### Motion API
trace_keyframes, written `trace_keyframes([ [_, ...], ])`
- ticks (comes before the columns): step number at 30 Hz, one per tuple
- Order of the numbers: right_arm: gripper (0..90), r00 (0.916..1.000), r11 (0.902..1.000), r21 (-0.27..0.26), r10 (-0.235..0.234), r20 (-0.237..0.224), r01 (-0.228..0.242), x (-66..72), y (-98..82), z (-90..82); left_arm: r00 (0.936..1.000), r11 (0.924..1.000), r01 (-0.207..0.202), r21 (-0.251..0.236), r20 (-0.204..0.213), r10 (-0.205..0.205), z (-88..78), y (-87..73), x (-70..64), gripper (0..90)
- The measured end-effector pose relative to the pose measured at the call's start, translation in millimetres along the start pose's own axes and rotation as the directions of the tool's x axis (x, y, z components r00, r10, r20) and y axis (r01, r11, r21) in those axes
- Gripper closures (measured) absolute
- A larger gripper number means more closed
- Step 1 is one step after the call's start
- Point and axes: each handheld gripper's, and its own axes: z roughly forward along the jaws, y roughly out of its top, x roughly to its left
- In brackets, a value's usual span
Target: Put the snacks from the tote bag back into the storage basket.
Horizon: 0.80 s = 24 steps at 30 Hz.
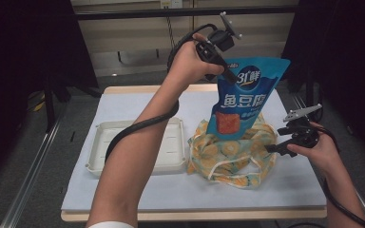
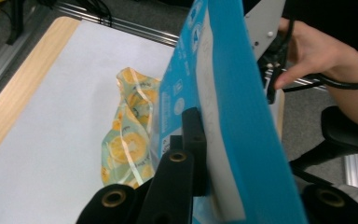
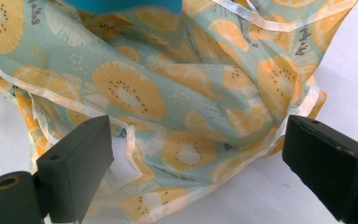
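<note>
A blue snack pouch (image 1: 244, 95) with white lettering and a red window hangs upright in the air. Its bottom edge dips into the mouth of a fruit-print cloth bag (image 1: 228, 154) lying on the white mat. My left gripper (image 1: 225, 73) is shut on the pouch's top left corner, held high by a raised hand. In the left gripper view the pouch (image 2: 233, 93) is pinched between the black jaws of the left gripper (image 2: 200, 135), and the bag (image 2: 130, 135) lies below. My right gripper (image 1: 272, 148) stands open at the bag's right side. Its jaws frame the fabric (image 3: 168, 93) without pressing on it.
An empty cream tray (image 1: 95, 147) sits on the mat to the left of the bag. The white mat (image 1: 275, 190) covers a wooden table with metal rails on both sides. Black cables trail from both grippers along the forearms.
</note>
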Motion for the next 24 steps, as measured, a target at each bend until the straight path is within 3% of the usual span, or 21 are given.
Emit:
trace_keyframes([
  [6, 8.1, 1.0, 1.0, -0.004, 0.0, -0.001, 0.0, 0.0, 0.3, -1.1, 0.9996, 0.9997, 0.022, 0.012, -0.016, -0.022, -16.3, -1.9, -0.1, 90.0],
  [7, 8.1, 1.0, 1.0, -0.002, 0.0, 0.004, 0.0, 0.1, 0.3, -1.3, 0.9998, 0.9998, 0.019, 0.011, -0.005, -0.019, -18.2, -2.9, -0.2, 90.0],
  [13, 8.0, 1.0, 1.0, -0.001, -0.004, 0.004, 0.004, 0.5, 0.8, -1.1, 0.9995, 0.9995, 0.019, 0.026, -0.026, -0.019, -36.1, -7.2, -3.1, 90.0],
  [24, 8.0, 1.0, 1.0, 0.002, -0.008, -0.003, 0.008, 2.8, 2.2, 0.0, 0.9978, 0.9981, 0.054, 0.029, -0.041, -0.053, -57.3, -24.7, -3.1, 90.0],
])
